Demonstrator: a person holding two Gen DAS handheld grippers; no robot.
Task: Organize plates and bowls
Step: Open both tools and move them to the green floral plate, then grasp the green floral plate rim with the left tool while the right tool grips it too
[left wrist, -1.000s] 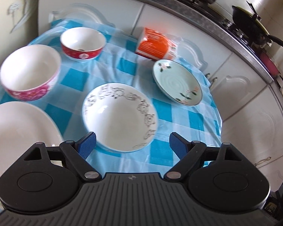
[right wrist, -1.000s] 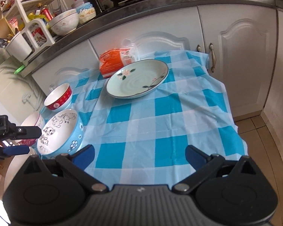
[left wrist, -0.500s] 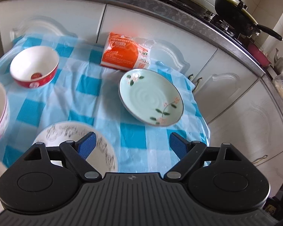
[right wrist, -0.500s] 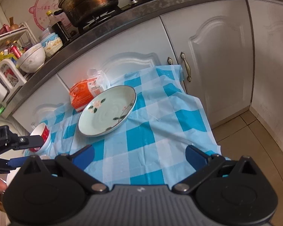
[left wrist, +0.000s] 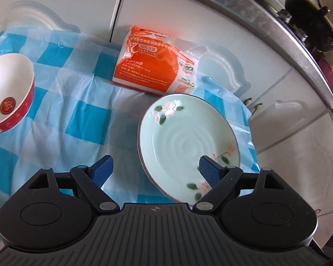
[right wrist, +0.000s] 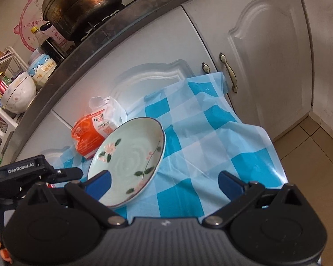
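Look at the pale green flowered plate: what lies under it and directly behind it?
The green plate rests on the blue checked tablecloth. Behind it lies an orange packet, against the white cabinet doors. The packet's near edge is hidden by the plate's rim in the right wrist view.

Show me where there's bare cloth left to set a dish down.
The widest free patch is the checked cloth right of the green plate, out to its hanging edge. A second lies between the plate and the red bowl. It is crowded behind the plate, where the orange packet sits close by the cabinet doors.
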